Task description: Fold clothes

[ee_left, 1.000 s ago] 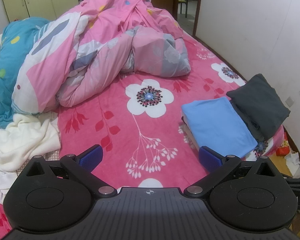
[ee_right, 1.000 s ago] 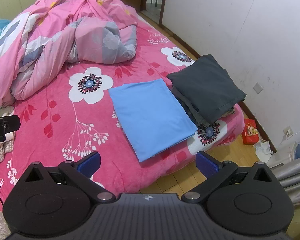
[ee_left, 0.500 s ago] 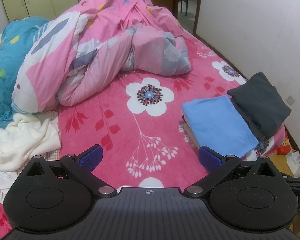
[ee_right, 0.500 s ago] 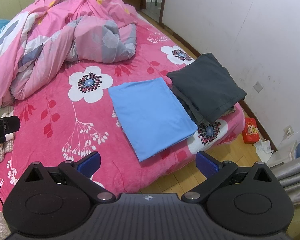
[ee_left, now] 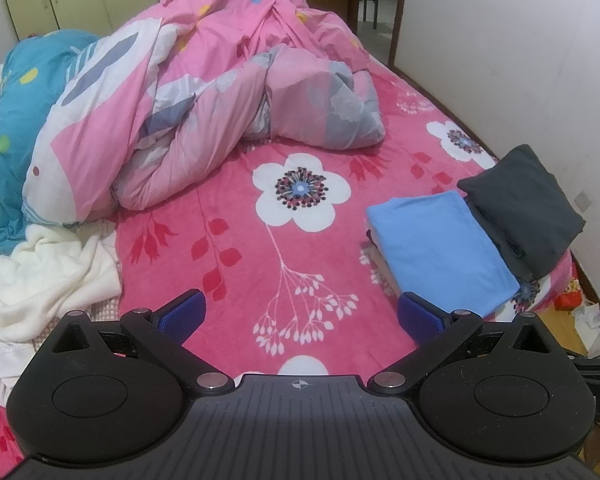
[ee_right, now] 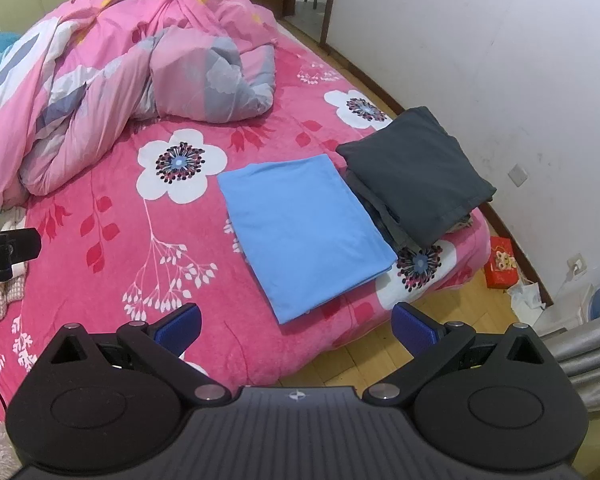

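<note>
Blue-padded jaws on both tools stand wide apart and hold nothing. The left gripper (ee_left: 300, 314) hangs over the near edge of the pink flowered bedspread (ee_left: 228, 256), and the unfolded cream garment (ee_left: 48, 268) lies heaped just to its left and slightly ahead, its bulk running away along the bed's left side. That heap is the likely next piece, and the left gripper is plainly the nearer one; in the right view only a scrap of it shows at the left margin. The right gripper (ee_right: 296, 322) hovers over the bed's near right corner. Ahead of it and a little right lies the folded blue garment (ee_right: 304, 232), long axis pointing away, touching the folded dark grey garment (ee_right: 416, 176) beyond. Farthest back sits the rumpled pink quilt (ee_left: 204, 92).
</note>
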### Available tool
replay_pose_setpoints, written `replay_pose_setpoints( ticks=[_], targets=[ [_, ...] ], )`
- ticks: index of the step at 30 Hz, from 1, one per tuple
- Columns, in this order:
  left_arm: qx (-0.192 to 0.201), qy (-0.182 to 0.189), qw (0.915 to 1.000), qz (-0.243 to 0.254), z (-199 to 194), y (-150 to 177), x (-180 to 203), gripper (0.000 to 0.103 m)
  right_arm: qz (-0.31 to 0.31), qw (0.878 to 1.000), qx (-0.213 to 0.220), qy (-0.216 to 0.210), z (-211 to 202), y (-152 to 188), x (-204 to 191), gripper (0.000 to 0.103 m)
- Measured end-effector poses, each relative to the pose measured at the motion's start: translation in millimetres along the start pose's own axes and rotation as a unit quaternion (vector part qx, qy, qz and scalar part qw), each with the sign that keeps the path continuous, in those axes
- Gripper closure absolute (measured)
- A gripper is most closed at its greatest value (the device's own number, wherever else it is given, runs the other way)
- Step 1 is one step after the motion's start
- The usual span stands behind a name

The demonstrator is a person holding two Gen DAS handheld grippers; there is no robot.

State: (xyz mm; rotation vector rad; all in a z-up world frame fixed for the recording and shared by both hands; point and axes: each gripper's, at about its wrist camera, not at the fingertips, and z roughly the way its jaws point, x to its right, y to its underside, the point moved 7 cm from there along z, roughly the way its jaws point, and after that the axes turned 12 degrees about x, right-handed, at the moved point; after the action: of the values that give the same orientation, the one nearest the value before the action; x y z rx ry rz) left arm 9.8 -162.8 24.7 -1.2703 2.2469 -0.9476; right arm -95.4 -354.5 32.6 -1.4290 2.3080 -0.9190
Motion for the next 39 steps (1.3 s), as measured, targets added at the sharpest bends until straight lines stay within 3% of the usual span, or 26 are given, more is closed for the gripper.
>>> replay_pose_setpoints(
  ticks=[39],
  targets=[
    [-0.006,-0.004,1.0,0.0,12,-5,4,0.0,0.002,1.0,-0.003,0.0,9,-6,0,0.0]
  ],
)
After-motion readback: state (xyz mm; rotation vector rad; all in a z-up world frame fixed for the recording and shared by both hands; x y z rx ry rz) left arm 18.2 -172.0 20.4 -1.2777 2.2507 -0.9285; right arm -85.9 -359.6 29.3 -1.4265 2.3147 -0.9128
